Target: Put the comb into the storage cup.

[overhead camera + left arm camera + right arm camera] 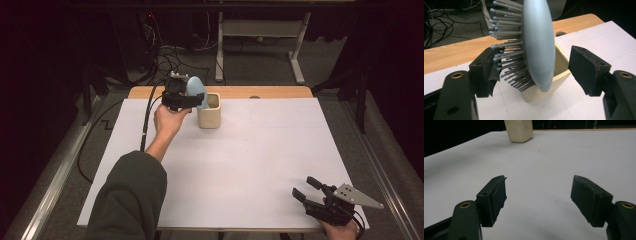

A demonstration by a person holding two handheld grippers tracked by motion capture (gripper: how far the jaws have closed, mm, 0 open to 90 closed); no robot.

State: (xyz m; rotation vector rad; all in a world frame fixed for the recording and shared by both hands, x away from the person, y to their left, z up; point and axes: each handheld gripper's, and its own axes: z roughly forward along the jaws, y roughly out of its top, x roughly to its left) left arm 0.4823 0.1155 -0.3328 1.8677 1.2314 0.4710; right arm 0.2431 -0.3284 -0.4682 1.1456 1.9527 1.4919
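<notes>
Standing at about 12 o'clock on the white sheet (240, 165): cream square cup (209, 113), with a strip of wooden tabletop (280, 92) showing beyond it. Lying on the floor past the table: black cables (170, 57) and a grey table frame (260, 30).

Sitting head-up in the cup: pale blue hairbrush (195, 91), long axis near vertical, bristles (509, 62) pointing toward 9 o'clock in the left gripper view.

Hovering at the cup's 9 o'clock side: left gripper (181, 97), jaws spread wide around the brush head; bristle tips touching or nearly touching one pad, the other pad standing clear of the smooth back. Gripping nothing firmly, as far as visible.

Resting at about 5 o'clock: right gripper (308, 188), jaws gaping, holding nothing, pointing toward 10 o'clock. Showing the cup far off at top: right gripper view.
</notes>
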